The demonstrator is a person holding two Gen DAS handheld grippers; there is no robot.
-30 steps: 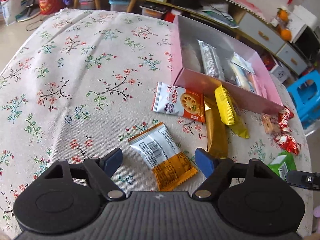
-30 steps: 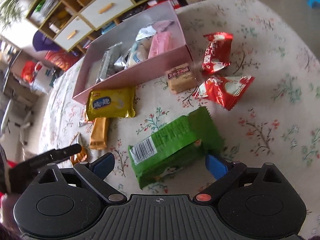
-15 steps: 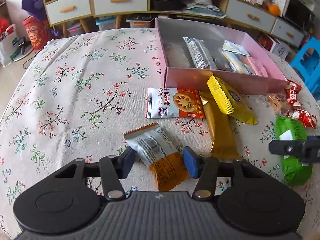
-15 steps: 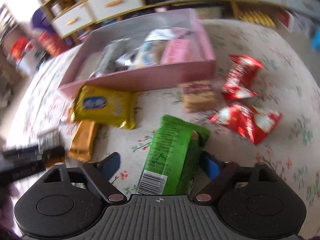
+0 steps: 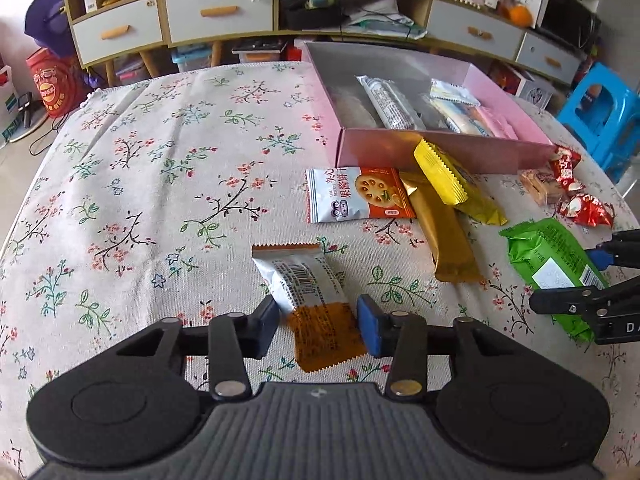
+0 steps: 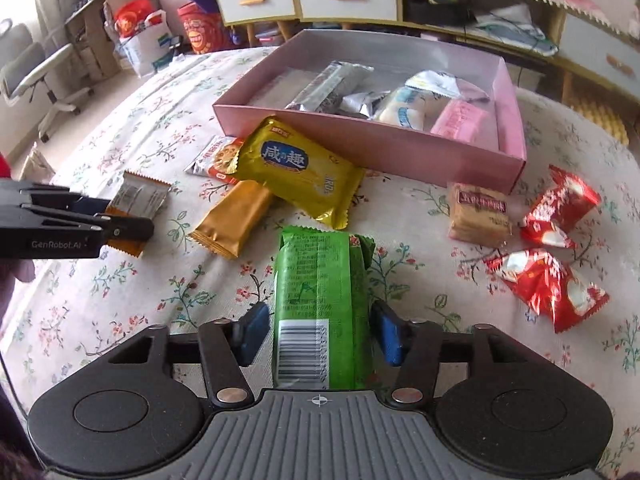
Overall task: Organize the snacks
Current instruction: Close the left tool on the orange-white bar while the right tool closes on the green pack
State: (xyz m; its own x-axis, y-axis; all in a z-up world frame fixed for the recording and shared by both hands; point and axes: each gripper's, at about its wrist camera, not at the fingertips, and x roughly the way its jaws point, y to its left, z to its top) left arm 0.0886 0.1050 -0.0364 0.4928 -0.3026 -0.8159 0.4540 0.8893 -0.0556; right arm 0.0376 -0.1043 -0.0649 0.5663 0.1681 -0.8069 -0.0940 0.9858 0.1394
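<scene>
We are holding the left gripper (image 5: pixel 318 322) low over the floral-clothed surface (image 5: pixel 160 184), its jaws straddling the orange end of a silver-and-orange foil snack packet (image 5: pixel 308 296) lying flat on the cloth. The jaws are standing partly open and easing wider; the left pad (image 5: pixel 266 322) is just touching the packet's edge, while a thin gap is showing at the blue right pad (image 5: pixel 368 330), so we are not gripping the packet.

We are keeping the right gripper (image 6: pixel 318 330) over a green plastic snack pack (image 6: pixel 320 304) with a barcode label at its near end. Its jaws are closing around the pack, which is lying lengthwise between them; the blue pads (image 6: pixel 388 334) are standing just beside its two sides, and we cannot tell whether they are pressing on it yet.

Beyond the grippers, an open pink cardboard box (image 6: pixel 372 148) is sitting on the surface, holding several wrapped snacks. Leaning against its front wall is a yellow foil biscuit pack (image 6: pixel 292 172), overlapping a long gold wrapper bar (image 6: pixel 232 220) and a white-and-orange cracker packet (image 5: pixel 356 196). To the right of the box's corner we are seeing a small tan biscuit packet (image 6: pixel 478 212) and two red crinkled candy packets (image 6: pixel 552 276), one nearer the box, one closer to us. In the right wrist view the left gripper is reaching in from the left edge, over the silver-and-orange packet.
</scene>
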